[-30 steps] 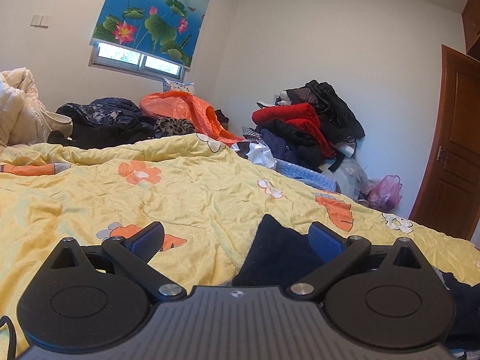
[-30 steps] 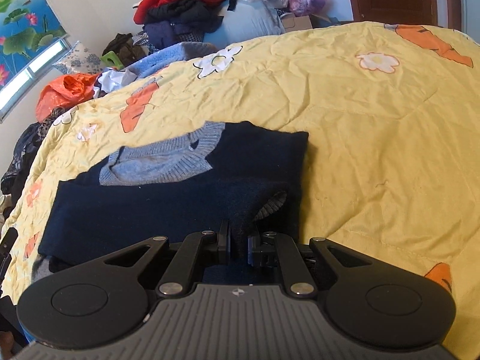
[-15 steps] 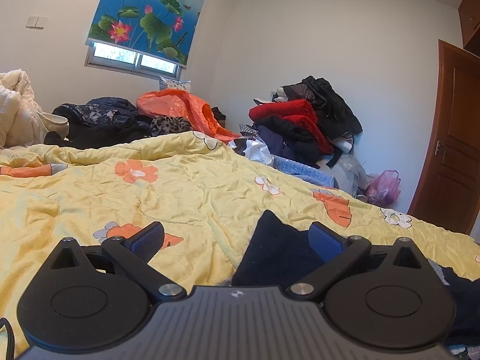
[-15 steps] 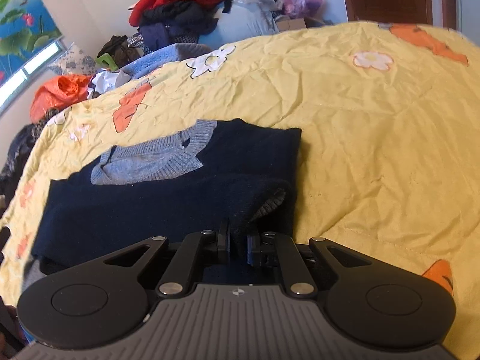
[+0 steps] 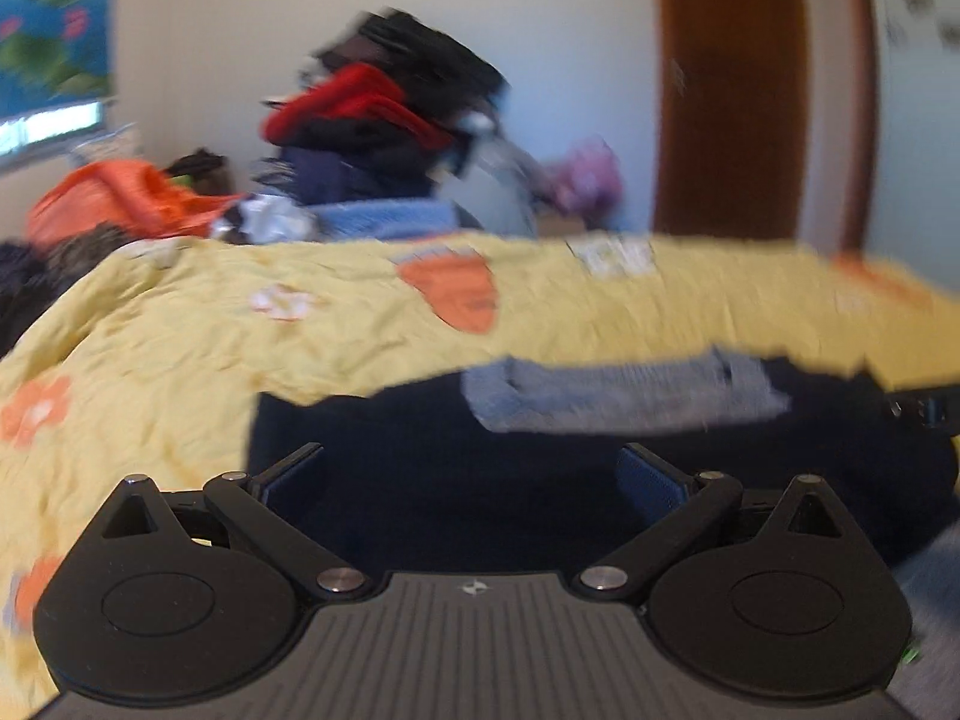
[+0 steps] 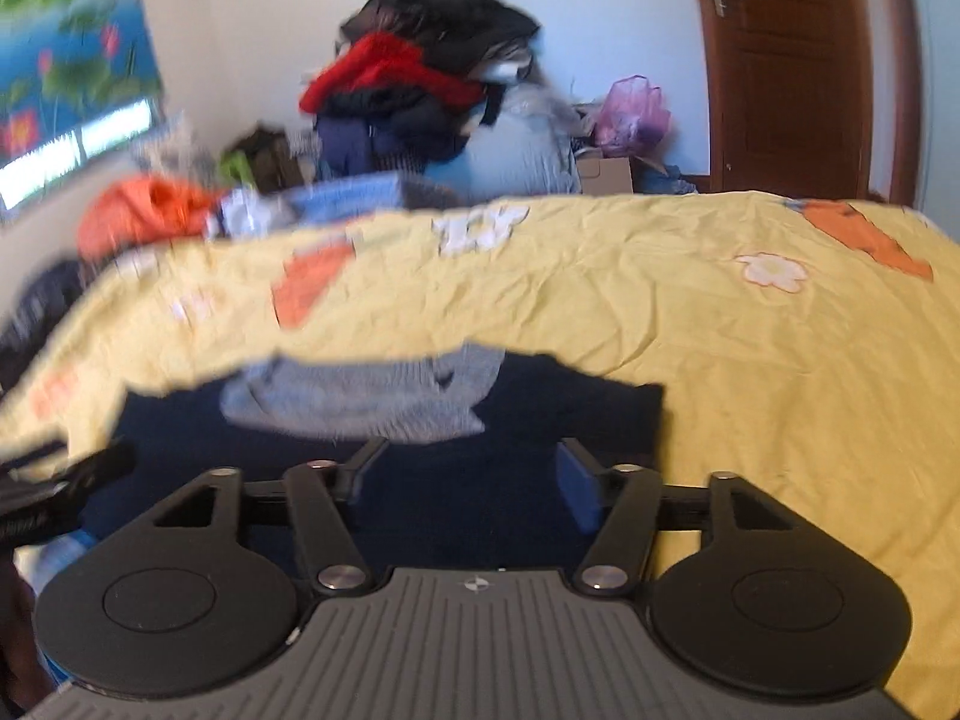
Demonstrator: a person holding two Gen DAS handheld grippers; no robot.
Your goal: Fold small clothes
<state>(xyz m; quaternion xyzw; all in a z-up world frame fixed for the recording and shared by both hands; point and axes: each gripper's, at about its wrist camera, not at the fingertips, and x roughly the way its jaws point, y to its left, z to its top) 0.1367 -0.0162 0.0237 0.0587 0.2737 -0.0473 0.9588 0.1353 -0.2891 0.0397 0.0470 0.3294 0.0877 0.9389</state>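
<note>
Right wrist view: my right gripper [image 6: 471, 474] has its jaws opening above the navy sweater [image 6: 420, 480], nothing pinched. The sweater lies flat near the bed's [image 6: 690, 330] near edge. My left gripper [image 5: 471, 480] has jaws spread wide over it, empty.

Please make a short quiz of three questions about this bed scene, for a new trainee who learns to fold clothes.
1. True or false: the right claw is clamped on the dark navy sweater.
2. What colour is the ribbed patch on the sweater? A red, B grey, C green.
3. What does the sweater lie on?

Key
1. False: its jaws are opening, with nothing pinched between them; the sweater lies beneath.
2. B, grey.
3. The yellow quilt with orange and white flowers.
</note>
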